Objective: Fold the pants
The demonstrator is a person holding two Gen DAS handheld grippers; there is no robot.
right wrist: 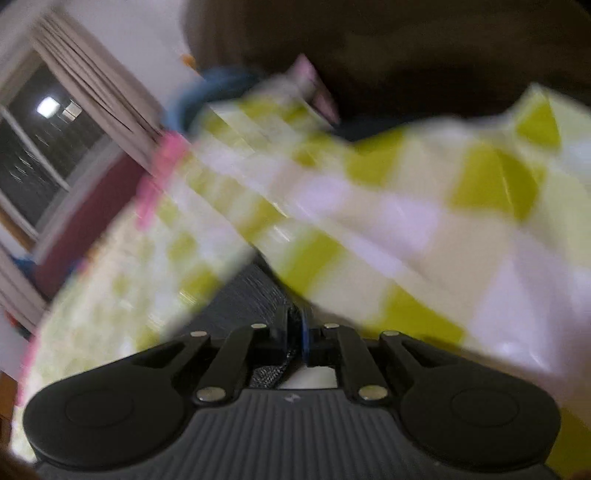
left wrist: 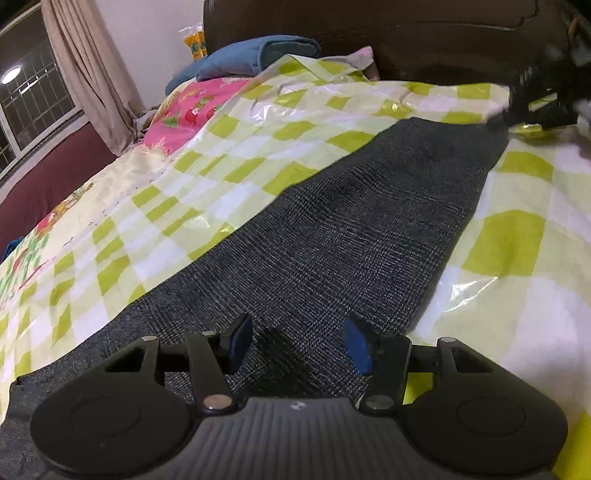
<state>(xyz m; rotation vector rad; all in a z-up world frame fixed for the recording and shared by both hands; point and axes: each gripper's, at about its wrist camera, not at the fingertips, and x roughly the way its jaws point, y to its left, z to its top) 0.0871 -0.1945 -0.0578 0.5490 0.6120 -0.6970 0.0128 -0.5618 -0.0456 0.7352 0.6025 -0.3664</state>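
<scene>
My left tongs [left wrist: 295, 341] stand wide apart, blue pads [left wrist: 356, 345] holding nothing, low over the near end of the dark grey pants [left wrist: 332, 229]. The pants lie flat in a long strip on the green-and-white checked plastic sheet [left wrist: 229, 147] that covers the bed, running away toward the dark headboard [left wrist: 406, 33]. Their near end is hidden under my left tongs. At the far end, my right tongs [left wrist: 535, 99] show only as a black smear, so the contact there is hard to make out from this side.

In the right wrist view, my right tongs [right wrist: 295, 339] are pinched narrow on a bunched edge of the pants [right wrist: 251, 295], with dark fabric caught between the pads. Everything beyond is badly blurred: the checked sheet [right wrist: 406, 206] rises across most of the view.

Farther off lie a folded blue blanket [left wrist: 240, 59], a pink flowered bedspread [left wrist: 192, 107], a beige curtain [left wrist: 88, 70] and a window [left wrist: 33, 92].
</scene>
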